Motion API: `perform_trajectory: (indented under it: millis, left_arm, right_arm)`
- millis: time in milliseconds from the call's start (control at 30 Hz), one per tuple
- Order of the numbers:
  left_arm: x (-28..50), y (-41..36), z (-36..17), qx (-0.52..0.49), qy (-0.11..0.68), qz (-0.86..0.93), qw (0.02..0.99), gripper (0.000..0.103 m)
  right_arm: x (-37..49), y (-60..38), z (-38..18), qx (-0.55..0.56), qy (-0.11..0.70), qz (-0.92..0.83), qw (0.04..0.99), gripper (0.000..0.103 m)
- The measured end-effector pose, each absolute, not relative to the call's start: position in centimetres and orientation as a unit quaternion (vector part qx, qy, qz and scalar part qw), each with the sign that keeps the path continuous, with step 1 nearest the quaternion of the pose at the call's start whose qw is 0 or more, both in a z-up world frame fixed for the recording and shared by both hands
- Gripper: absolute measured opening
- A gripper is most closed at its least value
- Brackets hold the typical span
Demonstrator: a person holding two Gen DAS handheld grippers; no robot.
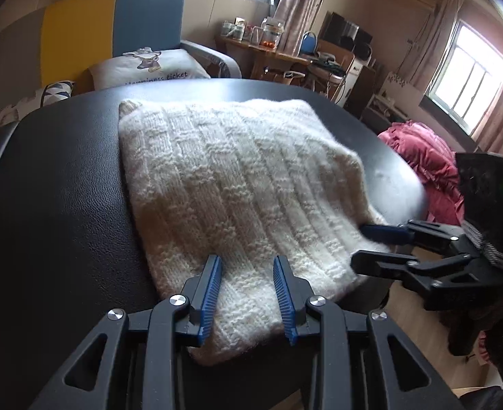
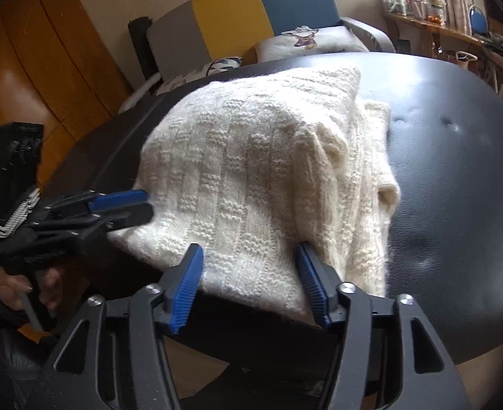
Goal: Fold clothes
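Daylight pours through blown-out windows (image 1: 470,71), leaving the room's corners dim. Soft glare sheens the black leather table (image 2: 439,157). Fisheye bending curves every edge into dark vignette; the cream knitted sweater (image 1: 224,177) blurs slightly at its right edge.

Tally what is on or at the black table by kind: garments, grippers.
Garments: 1, the cream knit sweater, folded on the black table.
Grippers: 2, left gripper and right gripper, jaws open.
Total: 3.
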State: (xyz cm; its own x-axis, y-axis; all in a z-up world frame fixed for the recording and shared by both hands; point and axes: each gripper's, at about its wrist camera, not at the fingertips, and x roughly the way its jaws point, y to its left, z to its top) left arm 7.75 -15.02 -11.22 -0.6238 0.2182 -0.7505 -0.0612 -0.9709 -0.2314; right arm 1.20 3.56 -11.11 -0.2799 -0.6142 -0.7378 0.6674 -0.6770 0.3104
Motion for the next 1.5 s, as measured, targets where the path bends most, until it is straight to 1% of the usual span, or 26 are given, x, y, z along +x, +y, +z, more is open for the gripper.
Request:
perform_trajectory:
  millis: [33,100,133,200,300,367,567,633,833,1067,1200,1367,1500]
  left_arm:
    - [7.8,-14.9,-11.3,-0.425,-0.088,0.897,0.077,0.032]
    - [8.0,-14.8,-11.5,-0.420,-0.086,0.900,0.077,0.032]
    - [8.1,-15.0,-11.5,-0.419,-0.094,0.900,0.078,0.032]
    - [8.4,-15.5,-11.3,-0.412,-0.113,0.900,0.082,0.032]
    - [8.9,-16.4,-10.3,-0.392,-0.134,0.906,0.091,0.032]
    - [8.9,-16.6,-9.7,-0.379,-0.137,0.911,0.093,0.032]
    - [6.9,-16.8,-11.6,-0.428,-0.127,0.893,0.055,0.032]
    - [6.9,-16.7,-11.9,-0.427,-0.123,0.894,0.050,0.032]
    - [7.3,-16.4,-11.6,-0.417,-0.116,0.900,0.048,0.032]
    - [6.8,-17.9,-9.3,-0.382,-0.134,0.913,0.043,0.032]
    - [5.4,-18.7,-8.6,-0.380,-0.131,0.915,0.029,0.032]
    - [3.2,-19.2,-7.4,-0.371,-0.125,0.920,0.035,0.032]
    - [0.7,-18.8,-8.0,-0.394,-0.107,0.912,0.030,0.032]
  right_arm:
    - [1.4,3.4,-11.1,0.444,0.036,-0.800,0.402,0.064]
    - [1.7,3.0,-11.1,0.437,0.041,-0.802,0.405,0.074]
    - [1.8,2.8,-11.1,0.434,0.044,-0.803,0.406,0.074]
    - [2.1,2.4,-11.0,0.431,0.056,-0.806,0.402,0.079]
    - [2.6,2.0,-10.0,0.431,0.084,-0.806,0.397,0.079]
    - [2.7,2.2,-8.8,0.416,0.088,-0.815,0.393,0.079]
    - [1.5,1.8,-6.7,0.381,0.093,-0.840,0.376,0.080]
    - [0.6,1.3,-7.5,0.393,0.103,-0.838,0.365,0.080]
    - [-0.2,1.9,-8.8,0.416,0.097,-0.830,0.360,0.081]
    - [-1.0,2.6,-10.1,0.441,0.090,-0.820,0.353,0.082]
    - [-1.4,3.4,-7.9,0.418,0.081,-0.833,0.354,0.082]
    - [-3.3,2.9,-4.8,0.376,0.060,-0.848,0.369,0.082]
    - [-5.7,1.2,-4.7,0.373,0.057,-0.836,0.398,0.082]
